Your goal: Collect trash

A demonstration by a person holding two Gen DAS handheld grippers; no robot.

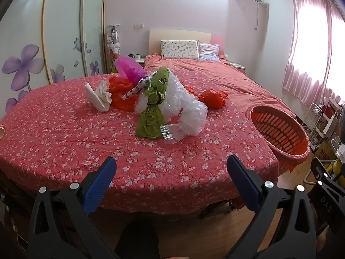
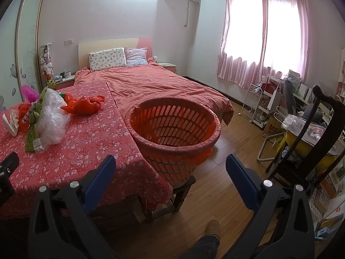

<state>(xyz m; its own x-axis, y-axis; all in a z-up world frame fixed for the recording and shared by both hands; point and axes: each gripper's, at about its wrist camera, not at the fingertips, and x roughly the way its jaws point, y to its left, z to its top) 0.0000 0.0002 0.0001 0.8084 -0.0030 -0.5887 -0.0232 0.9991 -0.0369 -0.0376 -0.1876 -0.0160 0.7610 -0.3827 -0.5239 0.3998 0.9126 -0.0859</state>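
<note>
A heap of trash lies on the table with the red flowered cloth (image 1: pixel 64 133): a green wrapper (image 1: pixel 151 116), clear bubble wrap (image 1: pixel 185 108), a red bag (image 1: pixel 213 98), more red plastic (image 1: pixel 121 90), a magenta bag (image 1: pixel 127 67) and a white tissue (image 1: pixel 100 97). The heap also shows in the right wrist view, with the bubble wrap (image 2: pixel 52 116) and the red bag (image 2: pixel 84 105). An orange slotted basket (image 2: pixel 172 129) stands on a stool at the table's right edge; it also shows in the left wrist view (image 1: pixel 280 131). My left gripper (image 1: pixel 171 172) is open and empty, short of the heap. My right gripper (image 2: pixel 170 168) is open and empty before the basket.
A bed with a pink quilt (image 2: pixel 155 82) lies behind the table. A wardrobe with purple flowers (image 1: pixel 25 64) is at the left. A dark chair (image 2: pixel 306 142), a white rack (image 2: pixel 256 105) and clutter stand at the right on the wood floor (image 2: pixel 220 172).
</note>
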